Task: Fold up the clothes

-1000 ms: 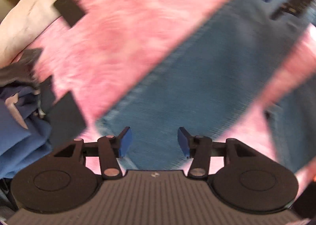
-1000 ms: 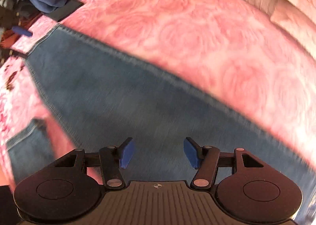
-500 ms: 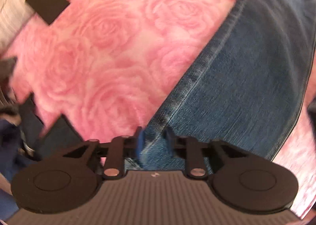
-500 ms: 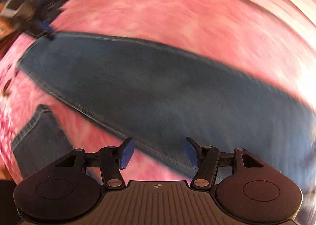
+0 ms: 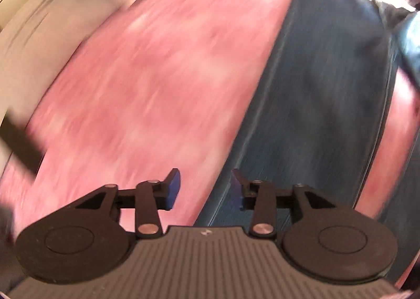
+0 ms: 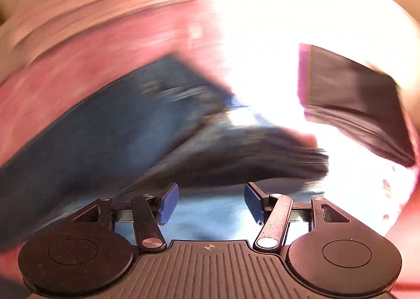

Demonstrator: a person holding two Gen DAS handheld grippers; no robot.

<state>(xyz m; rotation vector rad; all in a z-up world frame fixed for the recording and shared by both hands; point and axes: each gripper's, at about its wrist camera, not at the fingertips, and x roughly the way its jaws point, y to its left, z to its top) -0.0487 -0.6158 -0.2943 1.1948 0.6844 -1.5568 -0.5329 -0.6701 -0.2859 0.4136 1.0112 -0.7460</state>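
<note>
A pair of blue jeans [image 5: 315, 115] lies spread on a pink rose-patterned blanket [image 5: 144, 75]. My left gripper [image 5: 206, 188] hovers over the jeans' long side seam. Its jaws are opening, and the denim edge shows in the gap with neither pad pressing on it. In the right wrist view the picture is heavily blurred. My right gripper [image 6: 211, 201] stands open above a bunched, darker part of the jeans [image 6: 105, 128]. Sunlit pale-blue denim shows between its blue pads [image 6: 168, 204], which touch nothing.
A beige ribbed cushion [image 5: 39, 23] borders the blanket at the upper left. A black flat patch [image 5: 18, 146] lies at the blanket's left edge. A dark brown block [image 6: 354, 102] sits to the right of the jeans in glaring sunlight.
The left gripper narrowed onto the jeans' side seam, then widened again and slid along it. The right gripper swept fast along the jeans, rolling, and stayed open.
</note>
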